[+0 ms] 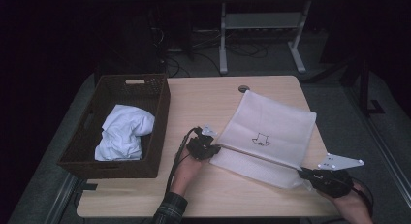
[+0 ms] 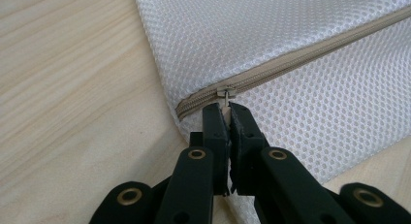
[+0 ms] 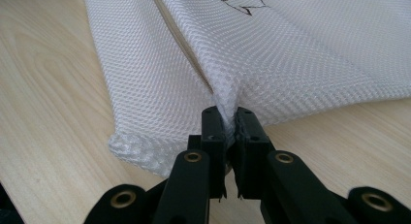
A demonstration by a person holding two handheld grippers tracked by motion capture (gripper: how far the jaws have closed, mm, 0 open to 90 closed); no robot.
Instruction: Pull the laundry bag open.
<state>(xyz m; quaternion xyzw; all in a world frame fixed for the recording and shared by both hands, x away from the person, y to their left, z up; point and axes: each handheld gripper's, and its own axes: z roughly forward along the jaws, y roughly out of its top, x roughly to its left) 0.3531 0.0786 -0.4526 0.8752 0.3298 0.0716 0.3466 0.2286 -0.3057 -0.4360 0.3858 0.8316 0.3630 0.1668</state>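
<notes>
Wood-grain table (image 1: 203, 100) in a dim room; both jaws pinch the mesh bag (image 1: 271, 124), left seemingly at its zipper pull (image 2: 226, 92).

The high view looks forward and down from above the person's side of the table (image 1: 203, 100), far enough back to take in the whole top. The left gripper view sits close at the mesh bag (image 1: 269, 132)'s zipper corner (image 2: 186, 107), looking along its jaws. The right gripper view sits just as close at the bag's opposite corner (image 3: 225, 100). All three views share the mesh bag.
</notes>
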